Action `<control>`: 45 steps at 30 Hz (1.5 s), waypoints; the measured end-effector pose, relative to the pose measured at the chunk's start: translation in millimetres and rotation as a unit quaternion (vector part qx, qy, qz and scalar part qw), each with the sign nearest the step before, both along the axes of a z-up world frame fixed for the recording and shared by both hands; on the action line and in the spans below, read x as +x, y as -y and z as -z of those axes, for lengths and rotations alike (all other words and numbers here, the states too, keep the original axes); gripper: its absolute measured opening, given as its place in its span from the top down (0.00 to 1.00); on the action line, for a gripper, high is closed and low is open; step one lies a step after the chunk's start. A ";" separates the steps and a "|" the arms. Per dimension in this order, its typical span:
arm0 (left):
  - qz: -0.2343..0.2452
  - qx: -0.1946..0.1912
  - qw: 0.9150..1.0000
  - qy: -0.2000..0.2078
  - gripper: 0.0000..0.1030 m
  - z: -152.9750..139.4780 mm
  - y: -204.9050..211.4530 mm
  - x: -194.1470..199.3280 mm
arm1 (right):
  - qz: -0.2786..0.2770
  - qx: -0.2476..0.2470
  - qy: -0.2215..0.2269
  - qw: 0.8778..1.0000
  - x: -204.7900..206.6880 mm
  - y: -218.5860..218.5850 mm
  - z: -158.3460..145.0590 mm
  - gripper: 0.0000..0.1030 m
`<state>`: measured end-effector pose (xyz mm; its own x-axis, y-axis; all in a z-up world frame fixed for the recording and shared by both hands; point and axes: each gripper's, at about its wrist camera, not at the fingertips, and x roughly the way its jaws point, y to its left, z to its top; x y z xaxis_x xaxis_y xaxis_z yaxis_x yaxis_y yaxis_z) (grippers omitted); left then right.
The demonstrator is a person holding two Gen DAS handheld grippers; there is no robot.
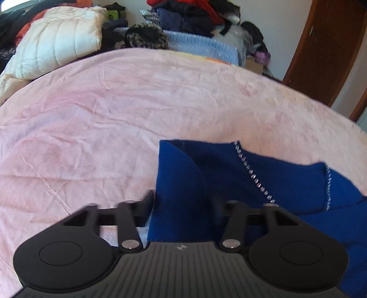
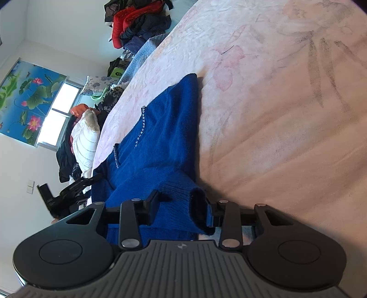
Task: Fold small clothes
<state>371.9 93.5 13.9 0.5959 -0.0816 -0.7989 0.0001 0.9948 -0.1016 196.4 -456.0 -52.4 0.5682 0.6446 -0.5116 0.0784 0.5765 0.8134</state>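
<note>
Blue sweater (image 1: 229, 181) lies on the pink bedspread (image 1: 114, 114), filling the lower right of the left wrist frame and running from centre to lower left in the right wrist frame (image 2: 160, 137). A line of small clear stones (image 1: 254, 176) trims its edges. The left gripper (image 1: 183, 204) has its fingers spread, with blue fabric lying between them; whether they press it I cannot tell. The right gripper (image 2: 183, 204) is likewise spread around the ribbed cuff (image 2: 199, 206), which sits between the fingers, grip unclear. Bare bedspread stretches wide across the left and upper middle of the left wrist frame. Along the far edge sit a white quilted jacket (image 1: 59, 39) and piled dark clothes (image 1: 192, 16); a brown door (image 1: 325, 50) stands upper right. No writing is readable.
</note>
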 end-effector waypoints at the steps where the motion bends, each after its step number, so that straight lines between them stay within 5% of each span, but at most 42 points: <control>1: -0.008 0.005 1.000 -0.004 0.90 3.1 -0.8 2.6 | 0.000 -0.003 -0.005 1.000 1.1 0.9 1.4 0.79; 2: -0.010 -0.002 1.000 0.000 0.93 2.7 -3.5 3.4 | -0.002 -0.004 -0.007 1.000 2.0 1.6 2.8 0.89; 9: -0.070 -0.081 0.993 0.040 0.94 -20.0 -45.6 -5.7 | -0.013 -0.009 0.048 0.999 -6.2 -0.1 -24.9 0.89; 13: -0.084 -0.071 0.994 0.020 0.95 9.9 -52.6 -5.6 | 0.002 -0.001 -0.005 1.000 -5.4 14.9 11.1 0.94; 21: -0.089 -0.054 0.994 0.025 0.92 1.4 -43.5 -7.7 | -0.009 -0.003 -0.001 1.000 -2.3 10.6 -6.6 0.74; 23: -0.085 -0.038 0.995 0.046 0.91 -10.4 -41.6 -19.4 | 0.008 0.005 0.006 1.000 -8.1 20.3 -9.9 0.62; 26: -0.068 0.015 0.991 0.113 0.91 -33.9 -27.1 -48.7 | 0.027 0.000 0.009 1.000 -17.4 33.3 -12.1 0.59; 30: 0.012 0.006 0.992 0.123 0.57 -37.3 2.0 -68.5 | 0.023 0.000 -0.002 1.000 -15.4 30.8 -6.2 0.59; 33: 0.058 0.039 0.991 0.116 0.53 -22.6 27.2 -72.8 | 0.014 -0.005 -0.002 1.000 -9.4 19.2 -6.4 0.59; 36: 0.076 0.090 0.991 0.061 0.52 6.1 39.3 -60.4 | 0.006 -0.074 0.006 0.997 -8.2 7.3 -15.8 0.67; 42: 0.092 0.098 0.988 0.071 0.43 10.4 30.5 -57.9 | 0.035 -0.182 0.032 0.982 -19.3 11.6 -38.5 0.61; 45: 0.085 0.099 0.988 0.082 0.41 9.0 29.7 -62.1 | 0.038 -0.212 0.081 0.973 -27.9 2.7 -55.0 0.61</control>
<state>309.8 63.8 4.9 0.7099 -0.0436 -0.7030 0.1697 0.9793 0.1106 168.5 -458.7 2.6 0.7014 0.3481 -0.6220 0.0243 0.8604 0.5090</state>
